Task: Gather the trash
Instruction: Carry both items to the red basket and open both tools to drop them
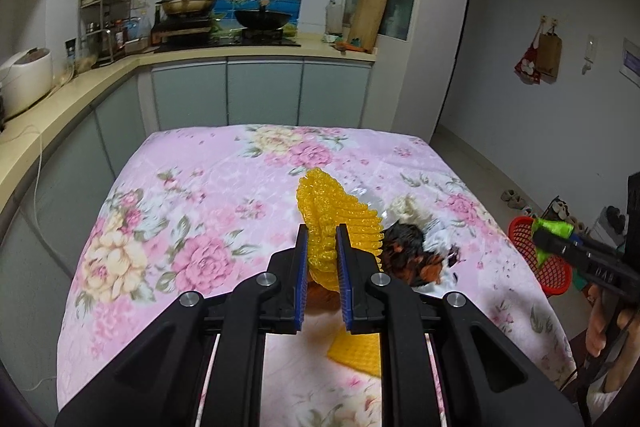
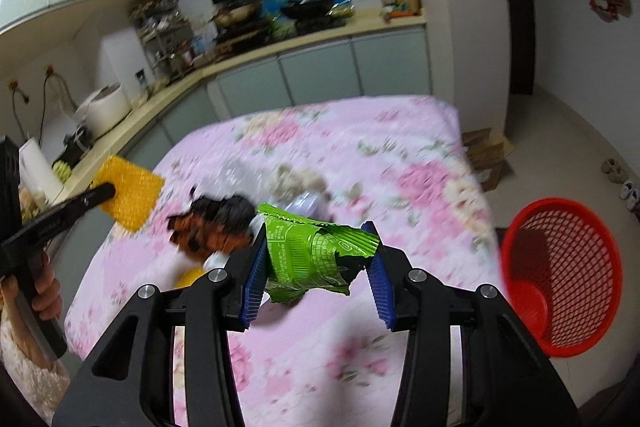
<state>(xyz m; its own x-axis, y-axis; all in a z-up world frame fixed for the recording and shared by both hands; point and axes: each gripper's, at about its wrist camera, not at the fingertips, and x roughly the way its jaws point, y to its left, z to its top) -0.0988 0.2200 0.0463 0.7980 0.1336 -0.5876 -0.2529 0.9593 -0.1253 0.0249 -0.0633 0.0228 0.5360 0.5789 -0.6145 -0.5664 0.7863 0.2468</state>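
My left gripper (image 1: pixel 321 233) is shut on a yellow foam net (image 1: pixel 328 203), lifted above the table's pink floral cloth (image 1: pixel 192 211). In the right wrist view the left gripper (image 2: pixel 108 191) appears at the far left with the yellow net (image 2: pixel 130 197) in it. My right gripper (image 2: pixel 316 229) is shut on a crumpled green wrapper (image 2: pixel 308 251), held over the cloth (image 2: pixel 360 347). The left wrist view shows the right gripper (image 1: pixel 538 239) with the green wrapper (image 1: pixel 552 227) in front of the red mesh basket (image 1: pixel 532 263). A black-and-orange wrapper (image 2: pixel 216 227) and a crumpled whitish wad (image 2: pixel 296 183) lie mid-table.
The red basket (image 2: pixel 560 279) stands on the floor past the table's right edge. A kitchen counter (image 1: pixel 60 99) with a rice cooker (image 1: pixel 26 79) runs along the left and back. Cardboard (image 2: pixel 488 155) and shoes lie on the floor at the right.
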